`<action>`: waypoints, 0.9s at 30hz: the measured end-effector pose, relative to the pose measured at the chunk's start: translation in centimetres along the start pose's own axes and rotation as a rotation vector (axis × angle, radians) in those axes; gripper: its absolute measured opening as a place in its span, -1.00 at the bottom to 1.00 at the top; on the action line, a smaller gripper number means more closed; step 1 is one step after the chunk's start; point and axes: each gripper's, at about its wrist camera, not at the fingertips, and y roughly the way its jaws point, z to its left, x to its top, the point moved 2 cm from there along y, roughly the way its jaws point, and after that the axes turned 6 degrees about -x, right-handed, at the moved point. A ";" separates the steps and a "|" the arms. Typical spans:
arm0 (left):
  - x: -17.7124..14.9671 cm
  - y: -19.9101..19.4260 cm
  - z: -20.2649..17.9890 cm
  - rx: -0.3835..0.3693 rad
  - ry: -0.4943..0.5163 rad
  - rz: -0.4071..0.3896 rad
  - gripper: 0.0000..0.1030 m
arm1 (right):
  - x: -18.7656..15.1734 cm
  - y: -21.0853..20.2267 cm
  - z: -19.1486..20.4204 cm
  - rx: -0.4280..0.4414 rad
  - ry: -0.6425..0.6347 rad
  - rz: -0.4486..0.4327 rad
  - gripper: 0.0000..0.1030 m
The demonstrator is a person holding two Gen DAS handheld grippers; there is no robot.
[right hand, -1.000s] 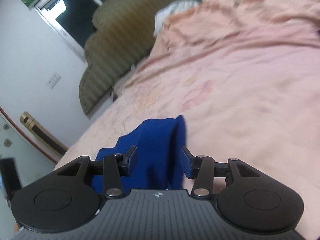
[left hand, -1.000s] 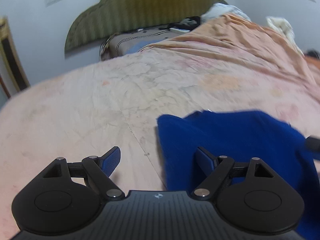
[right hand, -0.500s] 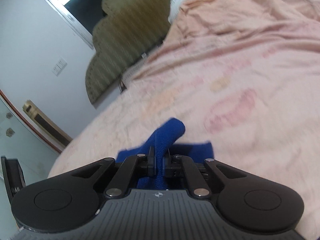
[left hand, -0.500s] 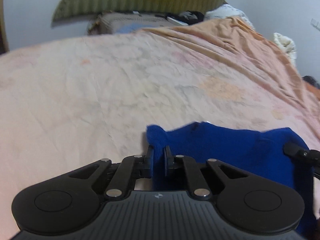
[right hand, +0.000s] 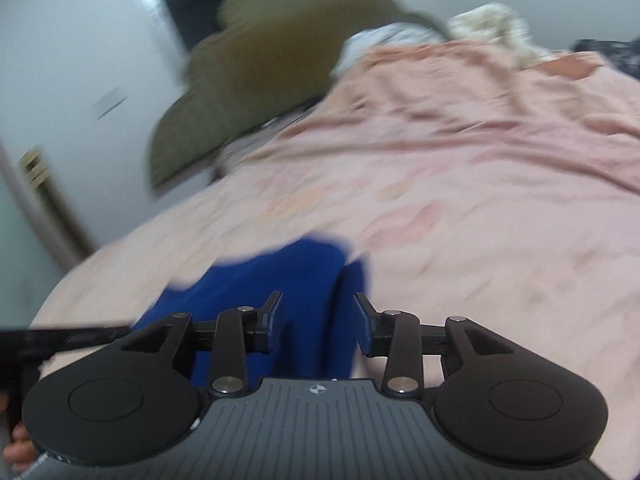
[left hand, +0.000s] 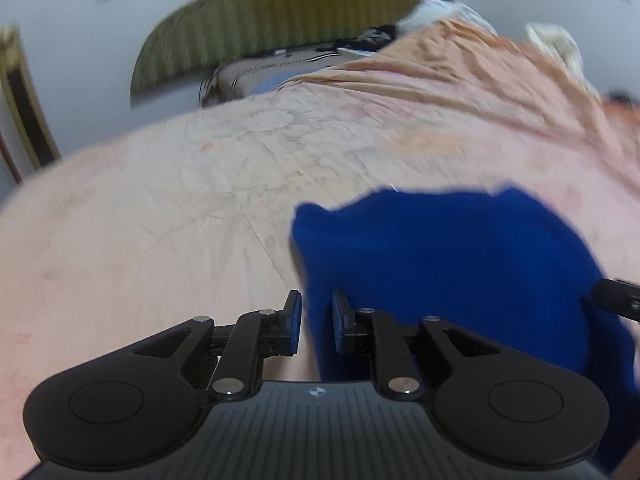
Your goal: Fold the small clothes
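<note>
Left wrist view: blue garment (left hand: 440,264) on bed (left hand: 160,220), near edge. Left hand-held gripper (left hand: 316,322) parted, straddling cloth edge. Right hand-held gripper (right hand: 316,320) parted wide around fold. Withdraw straight, avoid snagging fabric.

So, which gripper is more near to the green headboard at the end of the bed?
Neither, clearly. The left gripper and right gripper both straddle the blue garment, far from the headboard.

Open bedsheet (left hand: 168,240) left; headboard (left hand: 280,16) beyond
</note>
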 end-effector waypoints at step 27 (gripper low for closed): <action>-3.7 -4.5 -3.2 0.063 0.017 -0.013 0.76 | -5.2 -6.0 3.0 -0.102 -0.257 -0.040 0.13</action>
